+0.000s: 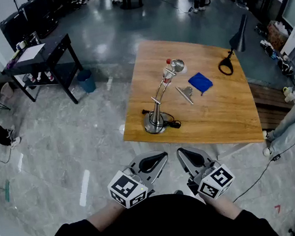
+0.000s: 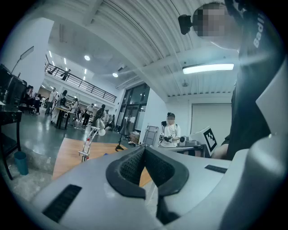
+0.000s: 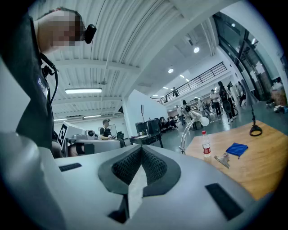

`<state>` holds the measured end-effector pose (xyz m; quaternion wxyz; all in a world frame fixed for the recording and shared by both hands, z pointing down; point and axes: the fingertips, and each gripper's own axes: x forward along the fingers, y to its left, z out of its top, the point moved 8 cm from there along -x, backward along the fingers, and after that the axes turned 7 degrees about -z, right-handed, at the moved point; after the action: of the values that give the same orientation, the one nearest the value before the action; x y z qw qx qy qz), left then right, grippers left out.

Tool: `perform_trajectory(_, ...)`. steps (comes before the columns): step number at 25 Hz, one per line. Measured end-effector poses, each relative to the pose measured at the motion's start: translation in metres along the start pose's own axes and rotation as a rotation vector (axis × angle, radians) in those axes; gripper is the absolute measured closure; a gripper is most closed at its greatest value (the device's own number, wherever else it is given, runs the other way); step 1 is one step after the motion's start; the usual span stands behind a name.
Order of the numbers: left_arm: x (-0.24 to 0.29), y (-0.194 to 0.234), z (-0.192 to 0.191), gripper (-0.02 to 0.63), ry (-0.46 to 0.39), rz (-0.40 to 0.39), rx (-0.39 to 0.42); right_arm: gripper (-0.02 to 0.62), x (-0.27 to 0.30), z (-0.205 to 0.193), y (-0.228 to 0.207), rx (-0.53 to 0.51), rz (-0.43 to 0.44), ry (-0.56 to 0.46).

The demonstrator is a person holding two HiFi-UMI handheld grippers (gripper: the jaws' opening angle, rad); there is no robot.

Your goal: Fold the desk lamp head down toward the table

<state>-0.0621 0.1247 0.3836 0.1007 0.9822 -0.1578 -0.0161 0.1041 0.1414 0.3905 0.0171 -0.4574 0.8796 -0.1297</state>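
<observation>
The desk lamp [image 1: 159, 104] stands near the closer edge of the wooden table [image 1: 225, 116], its arm leaning up and away from a round metal base; both tools are level at my chest, well apart from it. The left gripper [image 1: 156, 157] and the right gripper [image 1: 185, 153] each have their pads pressed together on nothing. I judge the approach has not started. To do it well I would part both sets of jaws on the way in, pin the base with one and take the lamp's head with the other, then press down slowly so the base does not slide or tip onto the plastic bottle [image 1: 169, 61] beside the head. The head view alone gives the layout from above, with the blue cloth [image 1: 200, 82] to the lamp's right and a black cord at the base. The right gripper view alone gives the side profile, the head raised well over the tabletop and the bottle upright just beside the arm. In the left gripper view the lamp is small and I cannot make out the bottle.
</observation>
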Motion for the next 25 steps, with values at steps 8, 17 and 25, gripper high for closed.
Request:
perform_trajectory(8, 0.001, 0.0, -0.001, 0.597, 0.005, 0.008, 0.0, 0.589, 0.001, 0.0, -0.001, -0.005, 0.009, 0.008)
perform_trajectory(17, 0.01, 0.003, -0.005, 0.597, 0.019, 0.028, -0.004, 0.589, 0.003, 0.003, -0.005, -0.054, 0.029, -0.005)
perform_trajectory(25, 0.04, -0.003, -0.003, 0.597, 0.029, 0.086, 0.018, 0.589, -0.007, 0.013, -0.033, -0.12, 0.078, -0.013)
